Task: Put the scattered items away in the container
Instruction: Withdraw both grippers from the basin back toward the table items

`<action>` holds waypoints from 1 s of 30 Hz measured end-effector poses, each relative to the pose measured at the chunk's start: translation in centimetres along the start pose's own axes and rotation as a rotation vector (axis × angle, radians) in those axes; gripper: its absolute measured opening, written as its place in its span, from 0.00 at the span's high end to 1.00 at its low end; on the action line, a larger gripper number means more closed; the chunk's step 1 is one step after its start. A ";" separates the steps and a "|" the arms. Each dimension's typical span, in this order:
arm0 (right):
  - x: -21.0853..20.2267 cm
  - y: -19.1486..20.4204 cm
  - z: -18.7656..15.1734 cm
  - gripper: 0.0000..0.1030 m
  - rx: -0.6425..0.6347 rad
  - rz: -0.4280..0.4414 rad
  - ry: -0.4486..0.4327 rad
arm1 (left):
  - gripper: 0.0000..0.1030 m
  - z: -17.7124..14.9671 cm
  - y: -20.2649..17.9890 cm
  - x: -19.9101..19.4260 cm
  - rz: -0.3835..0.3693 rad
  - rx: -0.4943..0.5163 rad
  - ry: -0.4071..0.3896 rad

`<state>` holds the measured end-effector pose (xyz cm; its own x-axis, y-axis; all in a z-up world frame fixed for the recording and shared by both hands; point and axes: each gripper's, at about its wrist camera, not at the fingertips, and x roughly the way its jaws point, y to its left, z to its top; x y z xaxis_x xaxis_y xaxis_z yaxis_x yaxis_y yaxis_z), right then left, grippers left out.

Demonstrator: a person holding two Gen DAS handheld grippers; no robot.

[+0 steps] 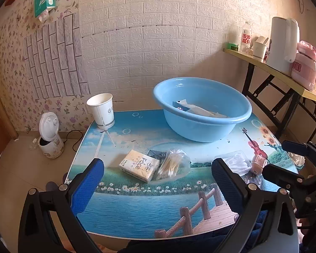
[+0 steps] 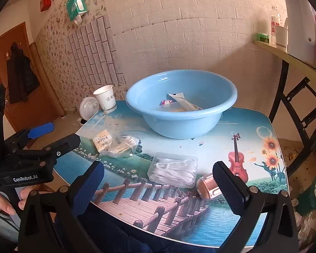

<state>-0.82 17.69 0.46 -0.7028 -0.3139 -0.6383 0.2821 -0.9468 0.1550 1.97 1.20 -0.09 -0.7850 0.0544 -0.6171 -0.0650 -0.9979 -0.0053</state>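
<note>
Left wrist view showed the left gripper point(image 1: 158, 181) spread wide and empty above the table point(image 1: 137, 215), with a tissue pack point(image 1: 139, 165) and a bag of cotton swabs point(image 1: 172, 166) just ahead between its fingers, and the blue basin point(image 1: 202, 109) further ahead. Right wrist view showed the right gripper point(image 2: 158, 181) likewise released, a clear floss-pick box point(image 2: 173, 169) ahead between its fingers, a small pink case point(image 2: 207, 186) beside its right finger, and the basin beyond, already holding a few packets.

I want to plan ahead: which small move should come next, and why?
Probably bring the open left gripper forward over the pale rectangular tissue pack: it lies loose on the table between the spread fingers, outside the round blue plastic basin.
</note>
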 end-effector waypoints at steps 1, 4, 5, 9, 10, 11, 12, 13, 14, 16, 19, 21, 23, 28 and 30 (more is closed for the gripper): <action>-0.1 0.1 -0.1 0.00 -0.006 -0.019 -0.004 | 0.00 -0.1 0.1 0.0 0.000 -0.004 0.000; -0.6 -0.3 -0.4 0.00 0.022 -0.055 0.000 | 0.00 -0.6 0.1 -0.1 -0.005 -0.006 0.004; -0.8 -0.7 -0.5 0.00 0.046 -0.064 0.000 | 0.00 -0.7 0.2 -0.2 -0.005 -0.004 0.005; -1.9 -1.3 -0.6 0.00 0.064 -0.102 -0.018 | 0.00 -1.0 0.3 -0.6 -0.007 -0.002 0.003; -2.0 -1.2 -0.7 0.00 0.046 -0.110 -0.018 | 0.00 -1.0 0.3 -0.6 -0.007 -0.003 0.002; -2.1 -1.1 -0.8 0.00 0.034 -0.114 -0.015 | 0.00 -1.1 0.4 -0.6 -0.007 -0.004 0.002; -2.0 -1.1 -1.0 0.00 0.030 -0.111 -0.006 | 0.00 -1.1 0.4 -0.6 -0.007 -0.005 0.003; -1.8 -1.0 -1.2 0.00 0.031 -0.114 0.008 | 0.00 -1.2 0.4 -0.6 -0.007 -0.007 0.005; -1.6 -1.1 -1.4 0.00 0.033 -0.125 0.023 | 0.00 -1.3 0.3 -0.6 -0.009 -0.008 0.006; -1.3 -1.0 -1.8 0.00 0.031 -0.166 0.042 | 0.00 -1.5 0.2 -0.6 -0.015 -0.011 0.003; -1.4 -0.8 -2.3 0.00 0.014 -0.202 0.037 | 0.00 -2.0 0.2 -0.5 -0.025 -0.025 0.004; -1.6 -0.8 -2.4 0.00 0.014 -0.184 0.026 | 0.00 -2.4 0.2 -0.3 -0.034 -0.035 0.007; -1.6 -0.7 -2.5 0.00 0.017 -0.190 0.025 | 0.00 -2.8 0.1 -0.1 -0.033 -0.039 0.017; -1.3 -0.4 -3.1 0.00 0.004 -0.201 0.024 | 0.00 -3.5 0.3 0.0 -0.011 -0.032 0.034; -1.3 -0.4 -3.4 0.00 0.013 -0.182 0.029 | 0.00 -3.8 0.7 -0.2 -0.011 -0.042 0.031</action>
<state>2.20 18.76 -1.36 -0.7225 -0.1358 -0.6779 0.1435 -0.9886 0.0451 4.38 0.40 -2.94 -0.7652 0.0647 -0.6406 -0.0472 -0.9979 -0.0444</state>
